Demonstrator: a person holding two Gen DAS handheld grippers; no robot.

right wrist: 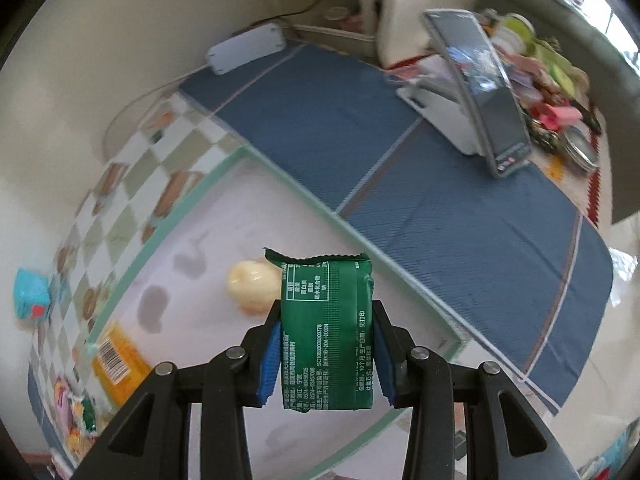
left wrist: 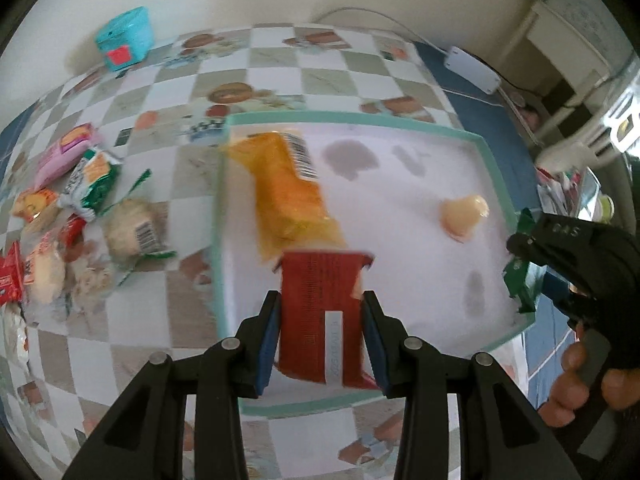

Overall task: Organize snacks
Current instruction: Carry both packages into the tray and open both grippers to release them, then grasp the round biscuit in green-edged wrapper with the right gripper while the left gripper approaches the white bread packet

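Observation:
My left gripper (left wrist: 320,304) is shut on a red snack packet (left wrist: 320,316) and holds it over the near part of a white tray with a teal rim (left wrist: 360,118). In the tray lie an orange packet (left wrist: 288,188) and a pale round snack (left wrist: 462,212). My right gripper (right wrist: 326,312) is shut on a green snack packet (right wrist: 328,336) above the tray's (right wrist: 192,196) near right corner; it shows in the left wrist view (left wrist: 520,256) at the tray's right edge. The pale snack (right wrist: 250,286) and orange packet (right wrist: 120,368) also show in the right wrist view.
A pile of several loose snack packets (left wrist: 80,200) lies left of the tray on the checkered tablecloth. A teal box (left wrist: 124,38) stands at the back left. A white power strip (left wrist: 472,68), a blue mat (right wrist: 440,184) and a phone on a stand (right wrist: 480,92) are to the right.

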